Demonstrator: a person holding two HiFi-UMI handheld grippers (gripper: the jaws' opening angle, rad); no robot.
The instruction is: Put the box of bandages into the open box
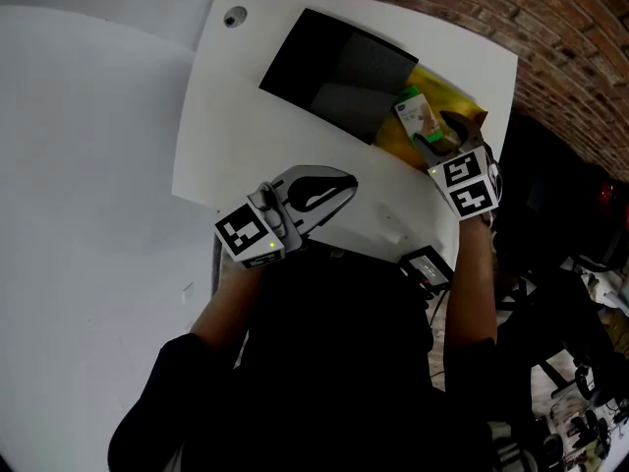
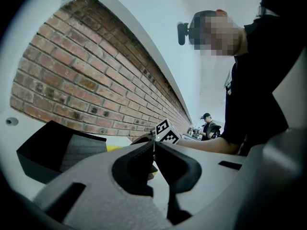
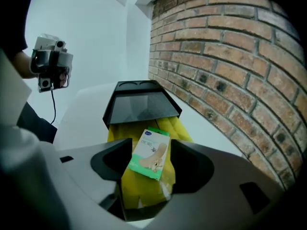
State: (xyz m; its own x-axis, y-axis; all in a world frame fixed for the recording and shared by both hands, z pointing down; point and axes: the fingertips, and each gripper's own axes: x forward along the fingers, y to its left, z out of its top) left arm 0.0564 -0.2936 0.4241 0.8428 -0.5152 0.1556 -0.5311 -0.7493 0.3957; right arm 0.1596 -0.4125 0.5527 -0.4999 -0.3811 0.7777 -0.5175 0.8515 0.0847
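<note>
My right gripper (image 1: pixel 439 136) is at the right edge of the head view, at the far right corner of the white bench (image 1: pixel 275 146). In the right gripper view, the right gripper (image 3: pixel 151 145) has the box of bandages (image 3: pixel 154 152) between its jaws. The box is white and green and sits a little tilted. The jaws stand fairly wide and press against its two long sides, so I am holding it.

In the head view the box of bandages (image 1: pixel 416 114) is right of centre in the upper half, just beside the right end of the open black box (image 1: pixel 324 62) and not inside it. Under the bandages lies a yellow thing (image 1: pixel 398 147) that I cannot identify. In the right gripper view that yellow thing (image 3: pixel 144 186) fills the lower middle, and its far end reaches under the near edge of the open black box (image 3: pixel 141 107).

My left gripper (image 1: pixel 339 185) is near the centre of the head view, low over the bench and well apart from the bandages. In the left gripper view, the left gripper (image 2: pixel 154 147) has its jaws brought together with nothing between them. The open black box (image 2: pixel 57 150) sits at the left of that frame. A brick wall (image 2: pixel 72 80) runs behind the bench.
</note>
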